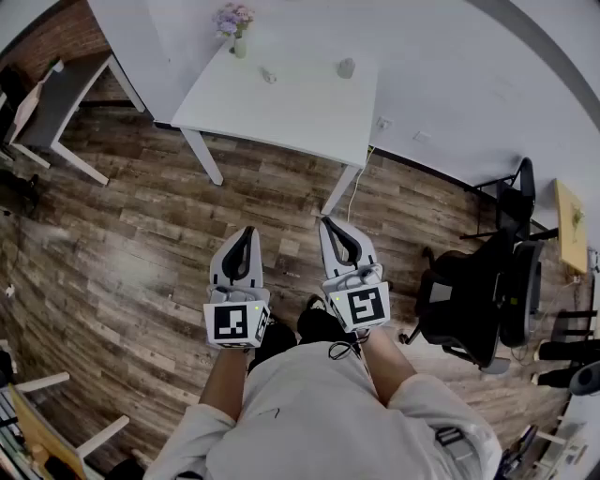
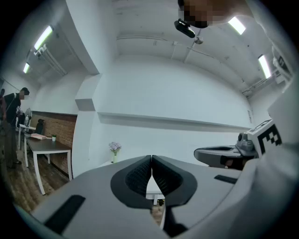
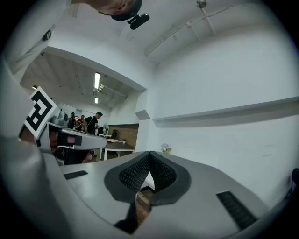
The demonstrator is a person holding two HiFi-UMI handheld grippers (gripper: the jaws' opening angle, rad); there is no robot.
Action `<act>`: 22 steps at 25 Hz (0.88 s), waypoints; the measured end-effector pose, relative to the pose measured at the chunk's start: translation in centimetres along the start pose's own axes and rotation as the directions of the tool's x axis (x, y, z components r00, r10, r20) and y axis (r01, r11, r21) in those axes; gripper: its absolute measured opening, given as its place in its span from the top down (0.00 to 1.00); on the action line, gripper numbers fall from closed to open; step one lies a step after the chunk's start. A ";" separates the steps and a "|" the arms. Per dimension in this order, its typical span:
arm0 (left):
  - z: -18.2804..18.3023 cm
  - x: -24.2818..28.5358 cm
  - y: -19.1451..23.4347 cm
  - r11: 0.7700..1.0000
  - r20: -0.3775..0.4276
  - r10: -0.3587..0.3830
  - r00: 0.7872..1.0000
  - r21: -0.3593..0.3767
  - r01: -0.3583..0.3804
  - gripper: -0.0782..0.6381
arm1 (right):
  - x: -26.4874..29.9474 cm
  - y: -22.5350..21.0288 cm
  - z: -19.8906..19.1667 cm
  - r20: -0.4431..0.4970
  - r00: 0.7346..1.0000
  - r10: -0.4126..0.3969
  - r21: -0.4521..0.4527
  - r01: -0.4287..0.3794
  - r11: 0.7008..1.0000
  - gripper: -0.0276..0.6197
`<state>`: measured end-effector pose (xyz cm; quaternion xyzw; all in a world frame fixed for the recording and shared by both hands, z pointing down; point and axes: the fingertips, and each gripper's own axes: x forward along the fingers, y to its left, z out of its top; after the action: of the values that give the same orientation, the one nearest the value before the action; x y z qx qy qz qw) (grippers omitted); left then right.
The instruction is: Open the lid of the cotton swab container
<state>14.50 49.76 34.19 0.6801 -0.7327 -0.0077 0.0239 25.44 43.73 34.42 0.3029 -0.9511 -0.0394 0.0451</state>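
A white table (image 1: 281,117) stands against the far wall, well ahead of me. On it are a small grey cylindrical container (image 1: 346,67), a smaller pale object (image 1: 269,75) and a vase of flowers (image 1: 238,28). Which one holds the cotton swabs I cannot tell from here. My left gripper (image 1: 247,232) and right gripper (image 1: 325,222) are held side by side in front of my body, level, far short of the table. Both are shut with nothing between the jaws, as the left gripper (image 2: 152,158) and right gripper (image 3: 149,154) show in their own views.
Wood-plank floor lies between me and the table. Black office chairs (image 1: 487,291) stand at the right and a grey desk (image 1: 56,103) at the far left. A person (image 2: 11,121) stands by that desk, and several people (image 3: 88,121) are farther back.
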 end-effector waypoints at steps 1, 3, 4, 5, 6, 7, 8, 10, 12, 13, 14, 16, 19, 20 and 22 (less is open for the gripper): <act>0.2 -0.2 -0.2 1.000 0.002 0.002 1.000 -0.002 -0.002 0.86 | -0.2 0.0 0.0 0.004 1.000 0.011 -0.006 -0.011 1.000 0.96; 0.4 -0.5 -0.5 1.000 0.007 0.009 1.000 -0.006 -0.009 0.86 | -0.4 0.0 0.2 0.015 1.000 0.027 -0.025 -0.027 0.999 0.96; 0.5 -0.6 -0.7 1.000 0.008 0.015 1.000 -0.007 -0.015 0.86 | -0.5 0.0 0.5 0.020 0.999 0.033 -0.039 -0.032 0.999 0.96; 0.5 -0.6 -0.9 1.000 0.007 0.021 1.000 -0.010 -0.021 0.86 | -0.5 -0.1 0.8 0.028 0.999 0.038 -0.054 -0.037 0.998 0.96; 0.5 -0.5 -1.0 1.000 0.005 0.025 1.000 -0.014 -0.025 0.86 | -0.4 -0.2 1.3 0.046 0.998 0.042 -0.067 -0.039 0.997 0.96; 0.7 -0.3 -1.3 1.000 0.004 0.025 1.000 -0.015 -0.025 0.86 | -0.3 -0.4 1.7 0.061 0.997 0.046 -0.074 -0.041 0.996 0.96; 0.8 -0.2 -1.6 1.000 0.006 0.022 1.000 -0.013 -0.022 0.86 | -0.4 -0.6 1.9 0.056 0.997 0.050 -0.072 -0.046 0.996 0.96; 1.0 0.3 -2.2 1.000 0.011 0.016 1.000 -0.006 -0.016 0.86 | -0.6 -1.3 1.8 0.041 0.998 0.052 -0.046 -0.050 0.998 0.96; 0.8 1.0 -2.7 1.000 0.008 0.013 1.000 -0.014 -0.013 0.86 | -0.7 -2.3 1.7 0.068 0.997 0.045 -0.011 -0.044 0.999 0.96; 0.8 1.3 -3.1 1.000 0.005 0.009 1.000 -0.018 -0.009 0.86 | -0.9 -2.8 1.5 0.073 0.996 0.045 0.002 -0.046 0.999 0.96; 0.7 1.4 -3.5 1.000 0.003 0.003 1.000 -0.017 -0.003 0.86 | -1.2 -3.2 1.5 0.075 0.996 0.045 0.011 -0.046 0.999 0.96; 0.5 1.7 -4.0 1.000 -0.003 -0.005 1.000 -0.009 0.005 0.86 | -1.6 -3.7 1.1 0.061 0.997 0.047 0.014 -0.048 0.999 0.96; -0.1 1.8 -4.5 1.000 -0.021 -0.016 1.000 -0.015 0.016 0.86 | -2.0 -3.9 0.2 0.014 0.998 0.055 0.006 -0.055 0.998 0.96; -0.3 1.7 -4.7 1.000 -0.028 -0.022 0.999 -0.015 0.021 0.86 | -2.2 -3.9 -0.1 0.004 0.998 0.055 0.007 -0.055 0.998 0.96; -0.9 1.5 -4.9 0.999 -0.042 -0.032 0.999 -0.012 0.031 0.86 | -2.4 -3.7 -0.6 0.002 0.999 0.052 0.005 -0.052 0.999 0.96</act>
<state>19.32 47.95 34.94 0.6914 -0.7212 0.0021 0.0428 29.55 42.12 34.53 0.2780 -0.9589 -0.0364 0.0443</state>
